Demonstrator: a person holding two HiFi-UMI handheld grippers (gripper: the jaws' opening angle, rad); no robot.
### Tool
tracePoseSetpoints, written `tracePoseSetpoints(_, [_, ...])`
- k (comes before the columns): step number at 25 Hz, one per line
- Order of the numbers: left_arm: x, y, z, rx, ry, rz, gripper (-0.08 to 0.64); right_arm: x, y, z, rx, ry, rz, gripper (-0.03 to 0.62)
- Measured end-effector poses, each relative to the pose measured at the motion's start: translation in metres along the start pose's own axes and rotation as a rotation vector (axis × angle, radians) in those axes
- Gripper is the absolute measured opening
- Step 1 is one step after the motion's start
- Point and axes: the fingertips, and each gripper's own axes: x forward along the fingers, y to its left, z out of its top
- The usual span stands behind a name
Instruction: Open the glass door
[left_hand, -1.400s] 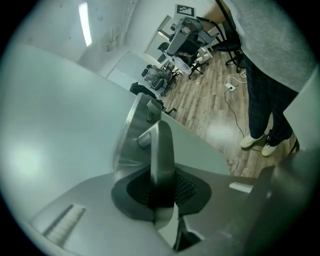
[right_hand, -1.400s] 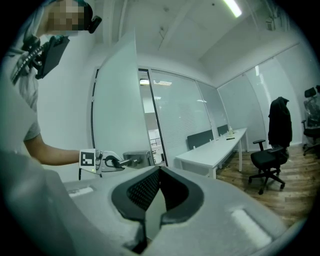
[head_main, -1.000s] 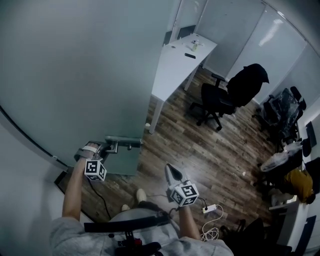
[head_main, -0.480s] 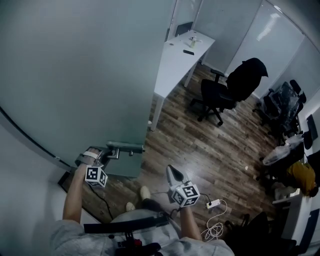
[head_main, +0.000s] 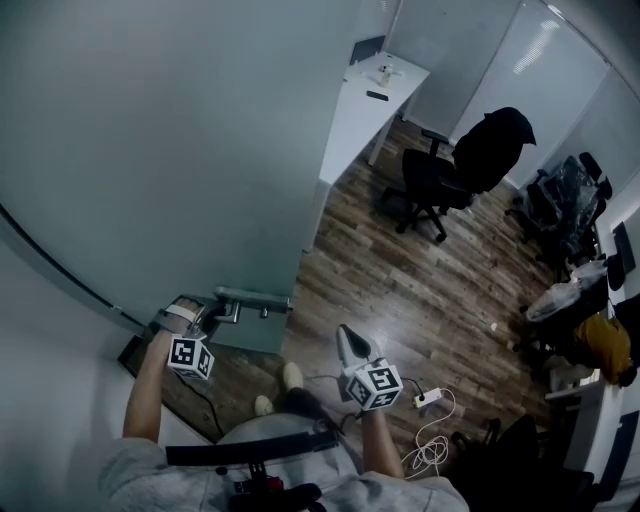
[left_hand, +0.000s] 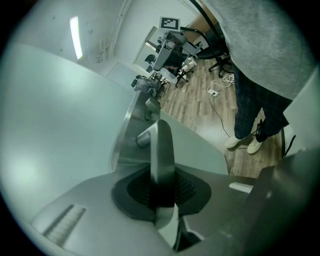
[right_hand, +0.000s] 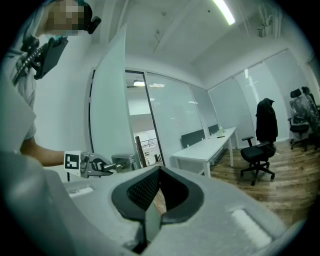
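A wood-plank floor (head_main: 420, 290) is laid throughout. A long white table (head_main: 360, 110) is set along frosted glass partitions (head_main: 470, 70), with a black office chair (head_main: 450, 175) near it. A ceiling light strip (right_hand: 222, 11) is lit overhead.

Wood floor (head_main: 400, 290), power strip (head_main: 428, 399), office chair (head_main: 447, 187)

In the head view the glass door (head_main: 170, 150) runs off the top and left edges. Where the left gripper (head_main: 203, 316) meets the door's handle (head_main: 250, 298), the tips are too small to make out. Past the door's free edge, the small items (head_main: 381, 72) on the white desk (head_main: 355, 130) cannot be named. Well apart from the door, a yellow shape (head_main: 603, 350) at the right edge cannot be identified.
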Motion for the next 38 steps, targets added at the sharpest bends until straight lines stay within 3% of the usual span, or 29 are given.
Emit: tracePoseSetpoints(38, [-0.069, -0.060, 0.015, 0.089, -0.001, -0.032, 0.058, -0.032, 0.044, -0.024, -0.008, 0.003, 0.026, 0.002])
